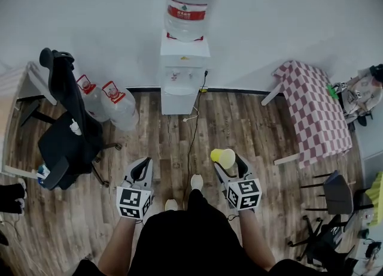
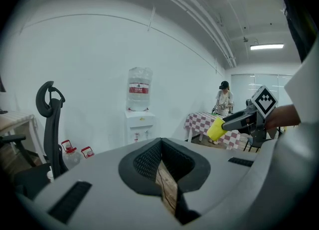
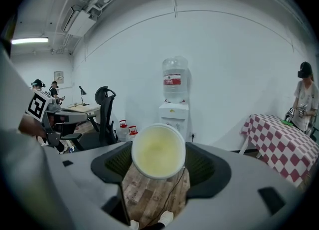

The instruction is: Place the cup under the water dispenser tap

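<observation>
The white water dispenser point(image 1: 184, 71) stands against the far wall with a big clear bottle point(image 1: 190, 2) on top; its taps sit over a recess in its front. A yellow cup point(image 1: 223, 157) lies sideways in my right gripper point(image 1: 227, 160), well short of the dispenser, above the wooden floor. In the right gripper view the cup point(image 3: 158, 151) shows its open mouth between the jaws of the right gripper point(image 3: 158, 158), with the dispenser point(image 3: 174, 116) straight ahead. My left gripper point(image 1: 142, 170) is level with the right one, and in its own view the left gripper point(image 2: 161, 146) is shut on nothing.
A black office chair point(image 1: 66, 131) draped with a dark jacket stands left, by a desk point(image 1: 18, 83). Two spare water jugs point(image 1: 111, 104) stand left of the dispenser. A black cable point(image 1: 192, 143) runs across the floor. A checkered table point(image 1: 314, 113) stands right, and a person point(image 3: 305, 102) behind it.
</observation>
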`<state>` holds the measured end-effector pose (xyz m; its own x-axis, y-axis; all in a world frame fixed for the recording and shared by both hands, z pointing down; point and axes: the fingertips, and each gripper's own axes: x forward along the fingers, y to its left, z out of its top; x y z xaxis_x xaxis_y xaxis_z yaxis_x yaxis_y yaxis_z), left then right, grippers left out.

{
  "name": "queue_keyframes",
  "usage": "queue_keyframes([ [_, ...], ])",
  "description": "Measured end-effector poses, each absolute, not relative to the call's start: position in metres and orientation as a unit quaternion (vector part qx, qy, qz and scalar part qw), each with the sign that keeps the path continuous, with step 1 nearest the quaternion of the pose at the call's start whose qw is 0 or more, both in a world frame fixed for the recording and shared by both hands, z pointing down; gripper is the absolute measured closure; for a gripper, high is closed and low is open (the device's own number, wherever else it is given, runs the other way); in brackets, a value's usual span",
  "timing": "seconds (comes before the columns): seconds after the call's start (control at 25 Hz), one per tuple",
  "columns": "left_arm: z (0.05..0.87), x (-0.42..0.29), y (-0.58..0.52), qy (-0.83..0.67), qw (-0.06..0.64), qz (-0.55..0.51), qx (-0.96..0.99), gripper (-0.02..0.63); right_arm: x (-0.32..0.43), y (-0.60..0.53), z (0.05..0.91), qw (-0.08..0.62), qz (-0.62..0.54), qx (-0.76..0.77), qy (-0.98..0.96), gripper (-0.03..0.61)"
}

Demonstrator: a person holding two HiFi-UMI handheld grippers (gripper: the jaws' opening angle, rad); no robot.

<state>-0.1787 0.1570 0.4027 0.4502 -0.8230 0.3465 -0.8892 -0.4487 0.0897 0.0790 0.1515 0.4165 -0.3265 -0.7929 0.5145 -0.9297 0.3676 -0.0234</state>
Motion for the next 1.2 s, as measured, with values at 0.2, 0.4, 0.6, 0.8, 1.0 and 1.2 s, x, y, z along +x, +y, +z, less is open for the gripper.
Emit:
queue_keyframes([
  [0.2, 0.397, -0.160, 0.123, -0.509, 0.122, 0.131, 0.842, 0.600, 0.097, 0.120, 0.420, 0.210, 0.165, 0.536, -0.801, 0.238],
  [0.4, 0.389, -0.143, 0.085, -0.519, 0.113, 0.135, 0.837, 0.600, 0.116, 0.080, 0.419, 0.204, 0.166, 0.528, -0.808, 0.238],
  [0.6, 0.380, -0.119, 0.051, -0.531, 0.109, 0.139, 0.829, 0.600, 0.132, 0.037, 0.415, 0.199, 0.163, 0.507, -0.823, 0.238],
  [0.8, 0.378, -0.094, 0.026, -0.547, 0.110, 0.151, 0.816, 0.600, 0.150, -0.001, 0.422, 0.200, 0.165, 0.478, -0.839, 0.238],
  [1.0, 0.383, -0.065, 0.007, -0.559, 0.115, 0.160, 0.805, 0.600, 0.171, -0.025, 0.432, 0.199, 0.172, 0.454, -0.851, 0.238],
  [1.2, 0.386, -0.040, -0.010, -0.566, 0.125, 0.162, 0.798, 0.600, 0.183, -0.045, 0.446, 0.204, 0.180, 0.431, -0.861, 0.238],
])
